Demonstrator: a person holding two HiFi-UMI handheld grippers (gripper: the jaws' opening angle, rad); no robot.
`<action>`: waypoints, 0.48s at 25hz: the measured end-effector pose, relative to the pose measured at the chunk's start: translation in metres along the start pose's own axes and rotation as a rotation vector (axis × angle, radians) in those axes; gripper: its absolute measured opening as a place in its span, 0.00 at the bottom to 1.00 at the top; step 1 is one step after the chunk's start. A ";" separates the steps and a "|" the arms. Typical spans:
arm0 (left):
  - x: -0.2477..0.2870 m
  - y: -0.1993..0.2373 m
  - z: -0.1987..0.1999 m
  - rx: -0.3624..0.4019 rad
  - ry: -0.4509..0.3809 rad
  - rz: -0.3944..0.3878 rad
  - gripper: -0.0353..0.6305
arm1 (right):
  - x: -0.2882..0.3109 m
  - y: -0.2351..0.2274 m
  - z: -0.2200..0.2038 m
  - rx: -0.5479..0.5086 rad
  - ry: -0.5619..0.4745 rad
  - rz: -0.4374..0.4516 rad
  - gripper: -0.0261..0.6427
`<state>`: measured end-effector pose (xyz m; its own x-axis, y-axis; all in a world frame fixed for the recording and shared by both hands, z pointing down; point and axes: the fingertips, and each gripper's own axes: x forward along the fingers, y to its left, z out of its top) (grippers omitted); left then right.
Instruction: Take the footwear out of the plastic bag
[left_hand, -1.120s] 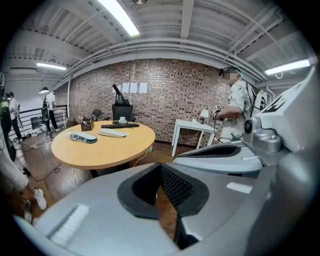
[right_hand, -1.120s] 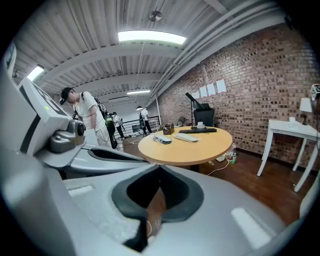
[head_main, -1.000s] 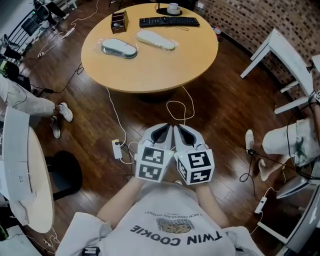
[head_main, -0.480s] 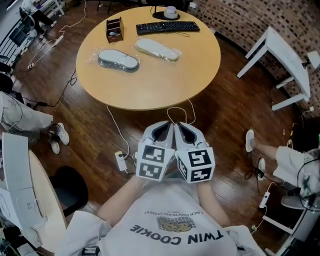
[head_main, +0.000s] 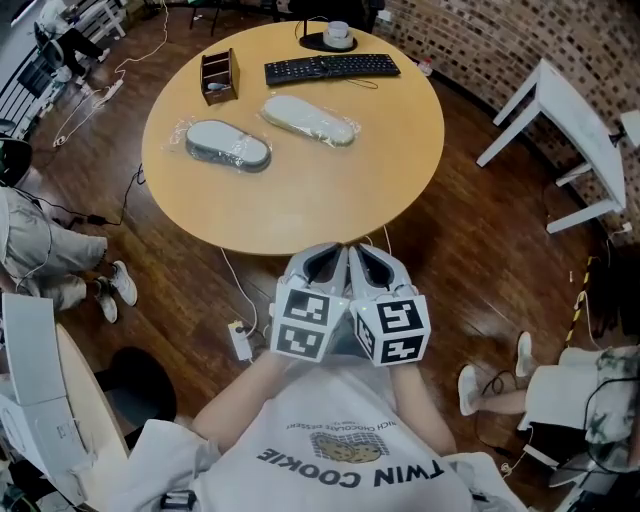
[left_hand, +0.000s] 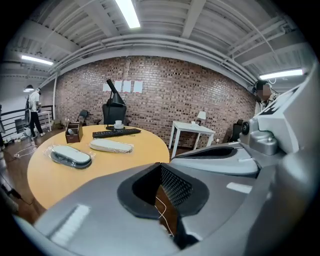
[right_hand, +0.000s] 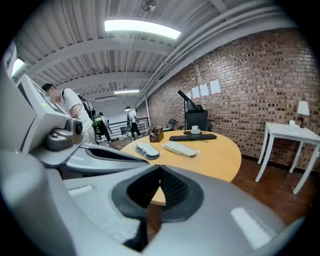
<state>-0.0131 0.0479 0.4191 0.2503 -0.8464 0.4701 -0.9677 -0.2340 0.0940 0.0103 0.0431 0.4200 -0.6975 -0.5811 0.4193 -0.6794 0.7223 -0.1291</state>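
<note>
Both grippers sit side by side close to the person's chest, well short of the round table; the left gripper has its jaws closed on nothing, and the right gripper is likewise shut and empty. The footwear lies on the far left part of the table top, each piece wrapped in its own clear plastic bag: a grey shoe nearer the edge and a pale shoe just beyond it, with a keyboard and a small wooden box behind them. Nothing has been touched yet, so the likely trouble lies in the approach and the first grip. The jaws must open before they reach a bag, or they will probably just shove it across the smooth wood. The film looks thin and loose, so a pinch may catch shoe and bag together and lift the lot, or slip off and tear it. Unless one gripper pins the bag, pulling with the other will likely drag it towards the keyboard or the box. A white cable and a power strip lie on the floor beside the table, a possible snag for the feet
</note>
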 end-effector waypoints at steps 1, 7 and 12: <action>0.009 0.005 0.005 0.004 0.001 0.008 0.06 | 0.009 -0.007 0.005 -0.001 -0.003 0.009 0.04; 0.059 0.038 0.040 -0.001 0.007 0.081 0.06 | 0.059 -0.042 0.037 -0.010 -0.004 0.077 0.04; 0.104 0.056 0.064 -0.001 0.017 0.121 0.06 | 0.094 -0.077 0.055 -0.011 0.009 0.118 0.04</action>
<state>-0.0395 -0.0840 0.4172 0.1314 -0.8601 0.4930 -0.9908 -0.1306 0.0363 -0.0155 -0.0871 0.4199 -0.7700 -0.4885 0.4103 -0.5904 0.7894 -0.1681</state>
